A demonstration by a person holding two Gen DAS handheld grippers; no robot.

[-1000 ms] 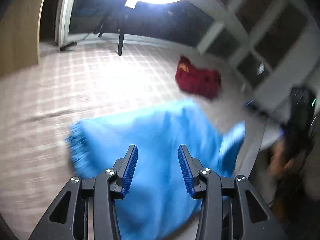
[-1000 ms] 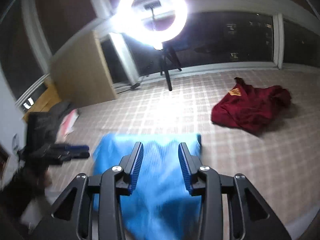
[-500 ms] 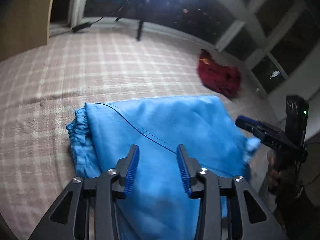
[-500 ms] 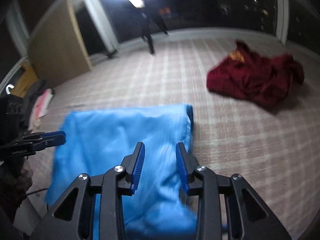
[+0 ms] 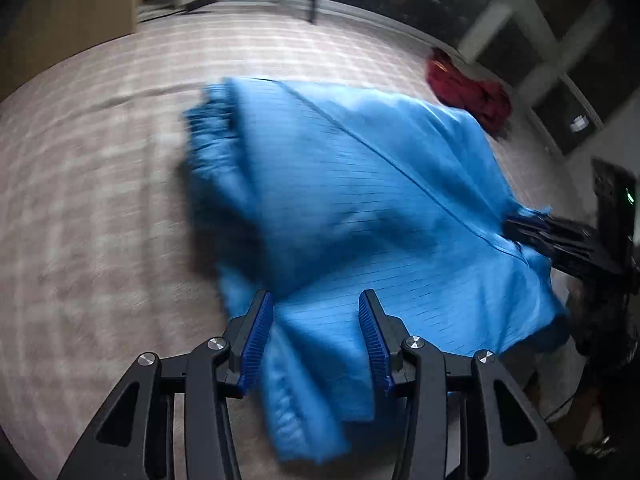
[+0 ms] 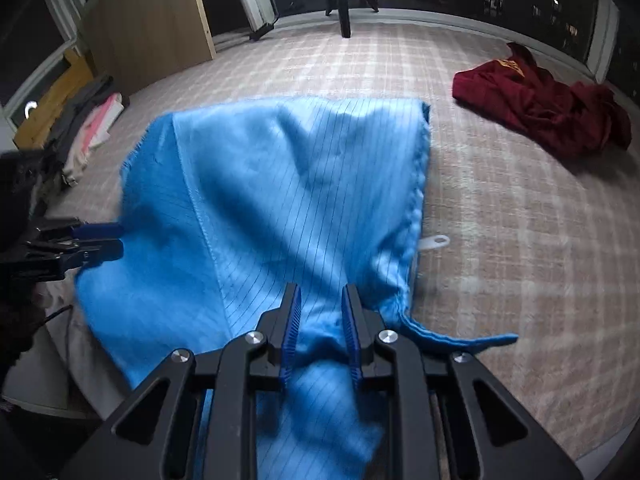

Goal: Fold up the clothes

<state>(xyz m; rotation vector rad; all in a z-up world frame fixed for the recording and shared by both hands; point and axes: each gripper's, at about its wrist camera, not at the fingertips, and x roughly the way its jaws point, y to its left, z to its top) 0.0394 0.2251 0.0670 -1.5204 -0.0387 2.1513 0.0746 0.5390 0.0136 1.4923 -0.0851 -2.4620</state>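
At the bottom centre of the right wrist view, the right gripper [image 6: 320, 320] has its jaws narrowly apart with blue cloth bunched between them; whether they really pinch it, I cannot tell. At the bottom of the left wrist view, the left gripper [image 5: 316, 336] stands wide open above a doubled corner of the same blue striped garment [image 6: 280, 184] and holds nothing. Outward, the garment lies across the middle of both frames on the checked carpet [image 6: 520, 240], one layer turned over another, its gathered hem [image 5: 208, 120] toward the upper left. I judge the fold partly made. A crumpled red garment [image 6: 540, 104] waits at the upper right, well apart, not folded.
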